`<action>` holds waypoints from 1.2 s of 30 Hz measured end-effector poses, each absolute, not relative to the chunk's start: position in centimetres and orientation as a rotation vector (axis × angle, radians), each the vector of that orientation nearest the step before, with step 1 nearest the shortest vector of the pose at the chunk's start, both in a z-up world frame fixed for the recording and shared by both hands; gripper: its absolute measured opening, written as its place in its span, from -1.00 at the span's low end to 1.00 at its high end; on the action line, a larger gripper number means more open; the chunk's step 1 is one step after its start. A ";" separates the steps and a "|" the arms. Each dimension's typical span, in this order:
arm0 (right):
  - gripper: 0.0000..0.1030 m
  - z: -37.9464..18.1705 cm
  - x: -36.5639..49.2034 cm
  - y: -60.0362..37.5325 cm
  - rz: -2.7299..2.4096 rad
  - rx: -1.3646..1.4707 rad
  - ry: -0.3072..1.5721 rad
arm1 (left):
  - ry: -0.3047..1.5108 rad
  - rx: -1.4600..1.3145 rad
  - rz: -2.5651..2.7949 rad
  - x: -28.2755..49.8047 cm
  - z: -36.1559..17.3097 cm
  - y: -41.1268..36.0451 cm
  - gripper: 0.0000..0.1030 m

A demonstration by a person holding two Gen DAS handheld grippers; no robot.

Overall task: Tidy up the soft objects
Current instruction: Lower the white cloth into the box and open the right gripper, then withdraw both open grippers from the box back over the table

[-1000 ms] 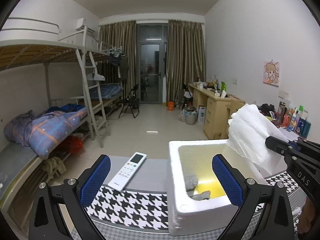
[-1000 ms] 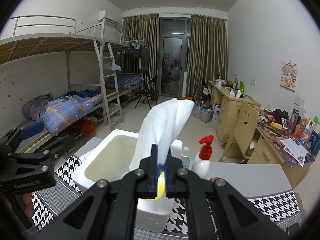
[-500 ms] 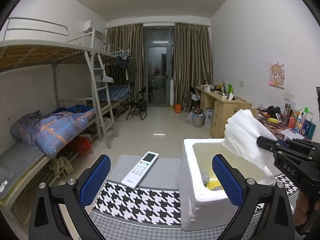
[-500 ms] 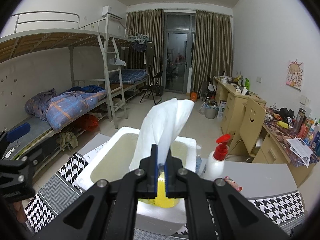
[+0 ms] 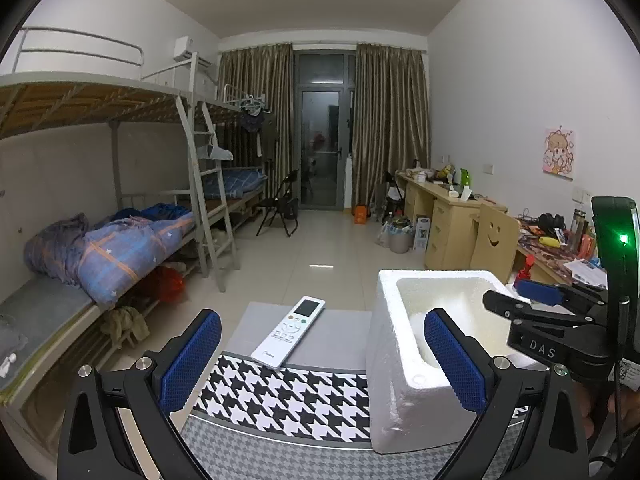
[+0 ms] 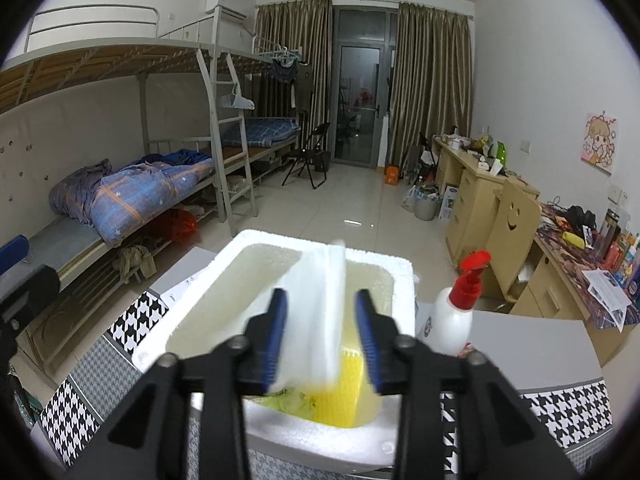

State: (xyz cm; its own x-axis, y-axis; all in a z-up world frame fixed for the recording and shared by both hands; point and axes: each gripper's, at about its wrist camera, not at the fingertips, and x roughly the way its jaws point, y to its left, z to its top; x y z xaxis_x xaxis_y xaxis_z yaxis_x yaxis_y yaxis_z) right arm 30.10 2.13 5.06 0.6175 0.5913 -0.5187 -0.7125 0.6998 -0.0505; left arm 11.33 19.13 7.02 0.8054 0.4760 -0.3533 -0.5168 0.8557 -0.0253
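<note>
Left wrist view, left to right: left gripper (image 5: 322, 358) spread wide, blue pads (image 5: 188, 360) with nothing between them but table. White remote control (image 5: 289, 331) lies diagonally at centre frame, half on the grey tabletop, lower end over the houndstooth cloth (image 5: 288, 396). Right of it sits the white foam box (image 5: 400, 392), open top, right pad of the left gripper overlapping its near wall in the picture; contact cannot be told. Far right edge: right gripper (image 5: 532, 300) enters over the box's right rim, one blue pad visible, a green light on the body behind it.

Right wrist view, left to right: black part of the left gripper at the lower-left edge. Centre: foam box (image 6: 396, 276) with a pale yellowish inside. The white cloth (image 6: 316, 312) is soft, thin, folded or creased lengthwise, motion-blurred. It stands roughly upright inside the box, top edge level with the far rim, lower end down by a yellow object (image 6: 348, 392) and something greenish on the box floor.

Right gripper (image 6: 322, 338): jaws opening, cloth between them. Its left edge seems to brush the left pad (image 6: 274, 336); the right pad stands clear of it with a visible gap. Not pinched.

Right of the box: white pump bottle with red top (image 6: 454, 312), just beside the box wall, on the grey tabletop.
</note>
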 end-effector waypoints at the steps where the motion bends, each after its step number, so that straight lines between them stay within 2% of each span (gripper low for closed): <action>1: 0.12 5.0 30.2 2.1 0.760 -0.258 0.504 | 0.345 -0.125 0.532 11.3 7.0 19.2 0.98; 2: 0.25 5.0 30.2 2.0 0.759 -0.253 0.508 | 0.345 -0.125 0.533 11.3 7.0 19.2 0.98; 3: 0.29 5.0 30.3 1.9 0.760 -0.244 0.513 | 0.345 -0.123 0.533 11.3 7.0 19.2 0.98; 11: 0.46 5.9 29.9 1.0 0.757 -0.218 0.497 | 0.351 -0.129 0.527 11.4 6.7 19.3 0.98; 25: 0.57 7.2 28.1 -1.1 0.755 -0.195 0.453 | 0.338 -0.114 0.502 10.7 7.3 16.8 0.98; 31: 0.84 7.7 26.7 -2.3 0.737 -0.200 0.409 | 0.332 -0.113 0.497 10.1 7.7 15.9 0.98; 36: 0.87 7.8 25.7 -3.4 0.741 -0.201 0.391 | 0.332 -0.106 0.485 9.6 7.7 15.1 0.98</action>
State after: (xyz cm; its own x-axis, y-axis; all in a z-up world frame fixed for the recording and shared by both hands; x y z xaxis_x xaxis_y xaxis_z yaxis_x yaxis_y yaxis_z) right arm 25.73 -3.40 7.84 0.6703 0.6155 -0.4145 -0.6895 0.7231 -0.0412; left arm 9.63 15.14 7.74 0.8320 0.4399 -0.3380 -0.4742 0.8801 -0.0220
